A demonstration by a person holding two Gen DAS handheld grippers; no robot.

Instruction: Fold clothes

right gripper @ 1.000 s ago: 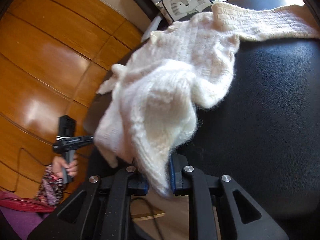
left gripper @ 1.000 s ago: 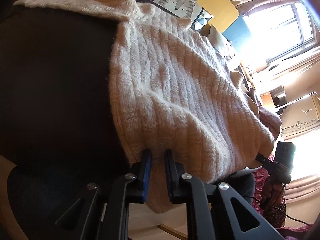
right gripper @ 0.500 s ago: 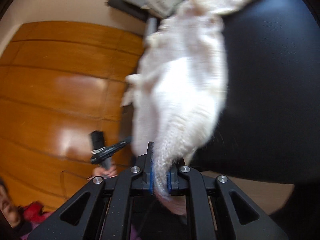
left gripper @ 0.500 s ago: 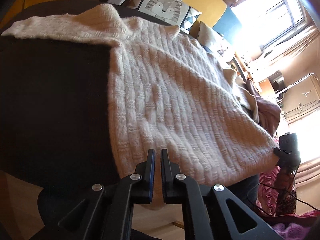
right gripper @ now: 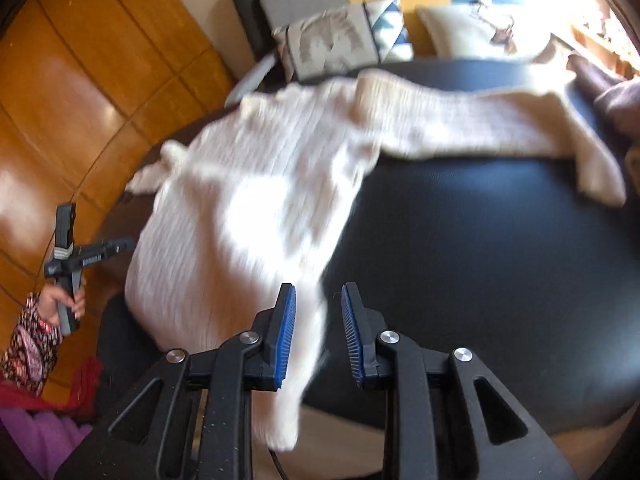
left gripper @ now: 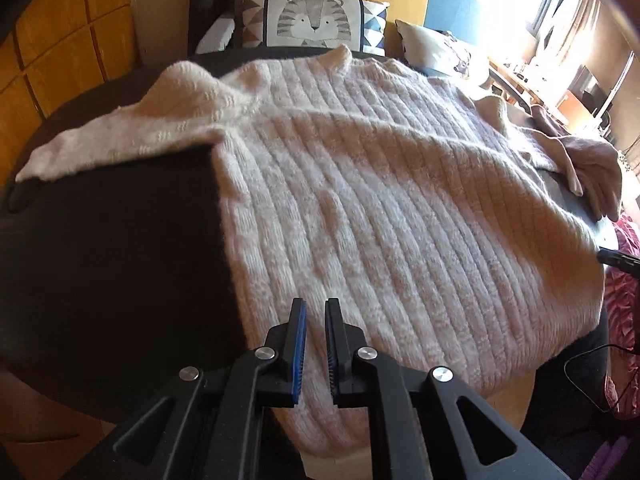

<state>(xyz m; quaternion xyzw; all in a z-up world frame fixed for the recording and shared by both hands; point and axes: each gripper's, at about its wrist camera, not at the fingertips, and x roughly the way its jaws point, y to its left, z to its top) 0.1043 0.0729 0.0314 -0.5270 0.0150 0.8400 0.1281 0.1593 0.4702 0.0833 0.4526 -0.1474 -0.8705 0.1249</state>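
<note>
A cream ribbed sweater (left gripper: 380, 208) lies spread flat on a round dark table (left gripper: 120, 260), one sleeve stretched to the left. My left gripper (left gripper: 315, 302) hovers over the near hem. Its jaws are opening a little and the pads do not press on the knit. In the right wrist view the sweater (right gripper: 248, 220) looks blurred, and its near corner hangs over the table (right gripper: 480, 260) edge between the jaws of my right gripper (right gripper: 318, 287). Those jaws are opening and no longer pinch it. A hand in a patterned sleeve holds the left gripper (right gripper: 76, 256) at the far left.
A tiger cushion (left gripper: 312, 24) and a pale pillow (left gripper: 436, 40) sit behind the table. A mauve garment (left gripper: 588, 160) lies at the table's right edge. Wooden panels (left gripper: 60, 32) stand to the left, and a black cable (left gripper: 580, 364) loops at lower right.
Both grippers have lifted and tilted, and the sweater now lies flatter. The right jaws, clamped on the corner before, have parted and let it go. The left jaws have parted slightly.
</note>
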